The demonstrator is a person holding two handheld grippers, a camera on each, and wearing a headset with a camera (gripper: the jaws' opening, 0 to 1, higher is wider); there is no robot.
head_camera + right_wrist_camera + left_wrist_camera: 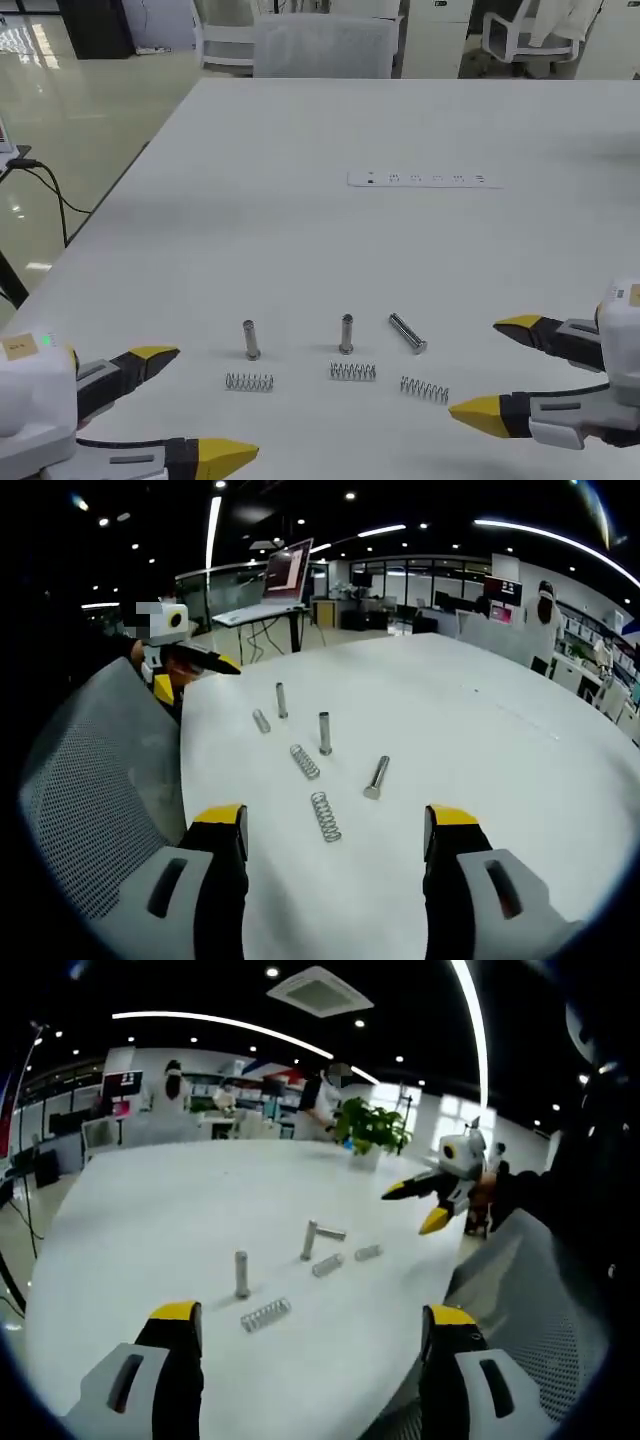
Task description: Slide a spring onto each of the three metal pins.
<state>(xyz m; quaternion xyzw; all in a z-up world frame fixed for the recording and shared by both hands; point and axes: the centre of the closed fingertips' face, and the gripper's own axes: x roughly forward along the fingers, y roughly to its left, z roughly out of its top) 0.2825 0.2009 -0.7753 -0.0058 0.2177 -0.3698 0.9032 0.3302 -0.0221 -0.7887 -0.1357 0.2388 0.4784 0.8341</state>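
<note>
Three metal pins sit in a row near the table's front edge: the left pin (250,340) and the middle pin (346,335) stand upright, and the right pin (407,333) lies on its side. In front of each lies a spring: left spring (249,381), middle spring (352,372), right spring (424,390). My left gripper (195,405) is open, low at the left of the row and holding nothing. My right gripper (495,368) is open at the right, also holding nothing. From the right gripper view the lying pin (377,777) and nearest spring (324,816) are just ahead of the jaws.
The white table (300,230) stretches far back, with a white power strip (424,179) at mid depth. Office chairs (325,45) stand beyond the far edge. A grey mesh chair (90,790) sits close to the near edge.
</note>
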